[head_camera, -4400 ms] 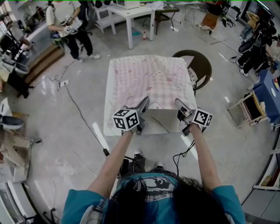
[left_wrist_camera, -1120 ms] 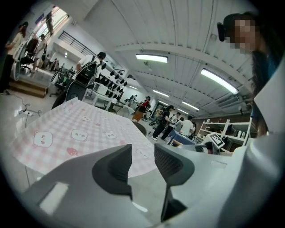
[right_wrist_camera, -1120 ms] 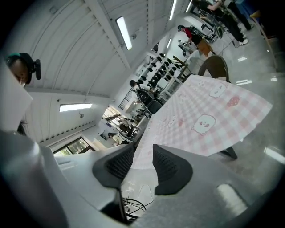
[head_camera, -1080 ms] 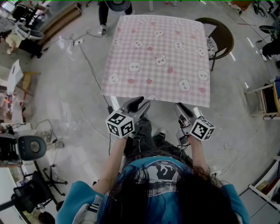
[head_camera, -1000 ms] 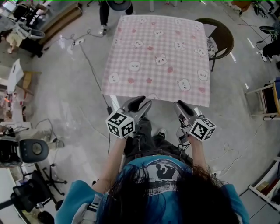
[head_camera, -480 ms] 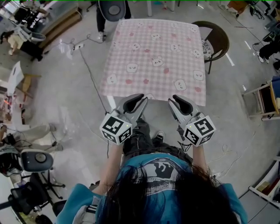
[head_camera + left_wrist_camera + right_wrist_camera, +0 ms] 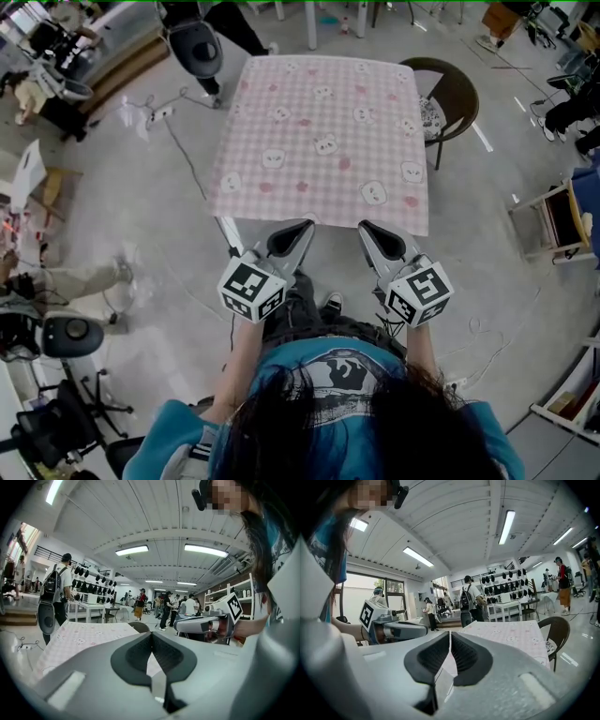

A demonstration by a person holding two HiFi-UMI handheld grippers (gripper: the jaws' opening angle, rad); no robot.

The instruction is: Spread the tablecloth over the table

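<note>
Now L gripper (image 7: 300,227) & R gripper (image 7: 368,229) jaws just closed, both empty. Spread tablecloth (image 7: 323,141) lies at 12 o'clock, equally near both

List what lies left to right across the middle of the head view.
Black office chair → left tool → right tool, its jaws just closed further on nothing → wooden frame.

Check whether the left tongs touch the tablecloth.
Cannot tell. Head view: left tongs end at the tablecloth edge; left gripper view shows them shut, empty, but no plain gap.
</note>
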